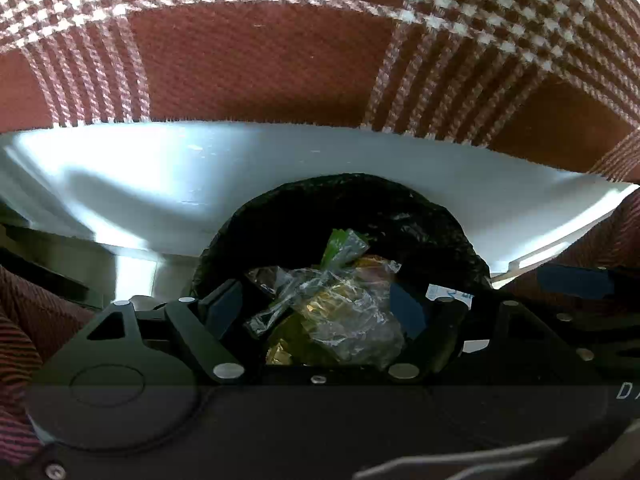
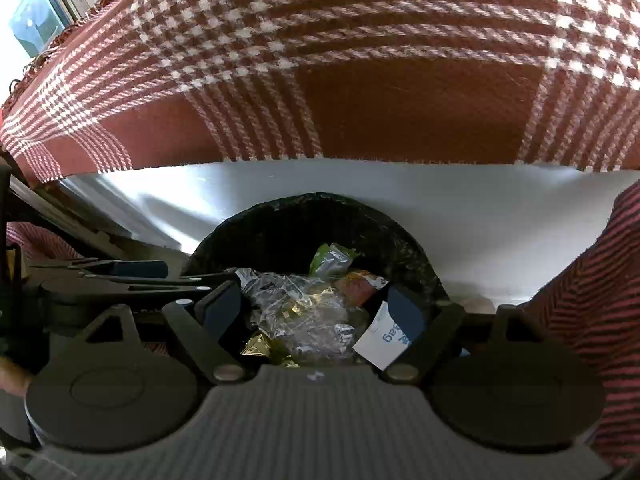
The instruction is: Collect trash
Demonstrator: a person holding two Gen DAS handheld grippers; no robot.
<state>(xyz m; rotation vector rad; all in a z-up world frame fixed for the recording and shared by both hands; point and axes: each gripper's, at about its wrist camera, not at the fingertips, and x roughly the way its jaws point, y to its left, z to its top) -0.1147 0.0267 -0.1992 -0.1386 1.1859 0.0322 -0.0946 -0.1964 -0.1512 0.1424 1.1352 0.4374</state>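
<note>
Several wrappers [image 2: 304, 312] already lie in the black-lined bin [image 2: 280, 216] under both grippers. Left gripper [image 1: 320, 312] and right gripper [image 2: 316, 312] hang released, jaws empty; remaining trash isn't visible.

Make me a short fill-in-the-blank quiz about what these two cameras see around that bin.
1. The bin is lined with a bag whose colour is ____.
2. The cloth draped behind the bin has a red and white ____ pattern.
3. The crumpled wrappers lie ____ the bin.
4. The small white label carries printing in ____.

Missing words: black; checked; inside; blue
</note>
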